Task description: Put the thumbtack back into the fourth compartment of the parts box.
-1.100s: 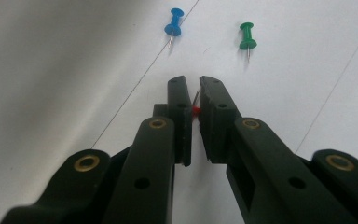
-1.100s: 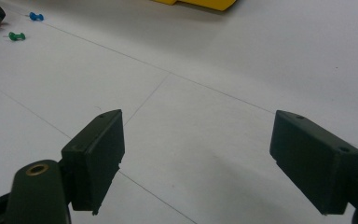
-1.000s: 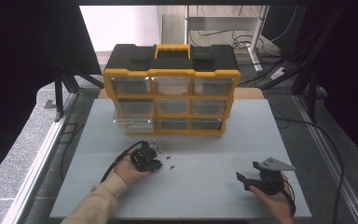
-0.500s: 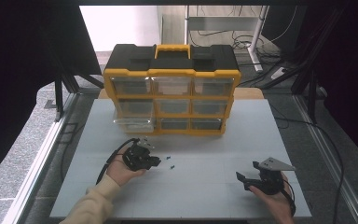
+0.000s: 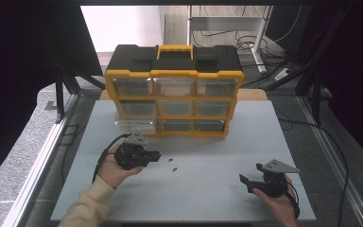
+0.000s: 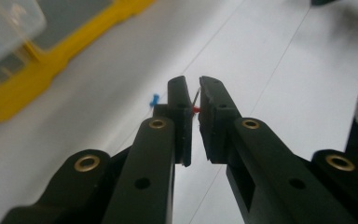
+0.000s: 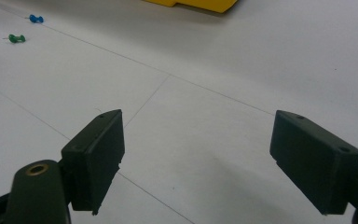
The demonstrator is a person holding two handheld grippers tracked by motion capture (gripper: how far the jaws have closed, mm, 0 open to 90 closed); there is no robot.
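Left gripper (image 6: 193,100) clamps a red pin (image 6: 196,109) just before the yellow organizer (image 5: 174,90); right gripper (image 7: 200,158) gapes, farther off

A lab or workshop is suggested: a white counter (image 5: 217,198) is framed by black curtains (image 5: 28,71), metal rails (image 5: 33,175), loose cables (image 5: 227,35) and a yellow parts organiser (image 5: 175,90).

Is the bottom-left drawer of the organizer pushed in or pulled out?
Pulled out: the clear bottom-left drawer juts forward past the yellow organizer front, while its neighbours sit flush.
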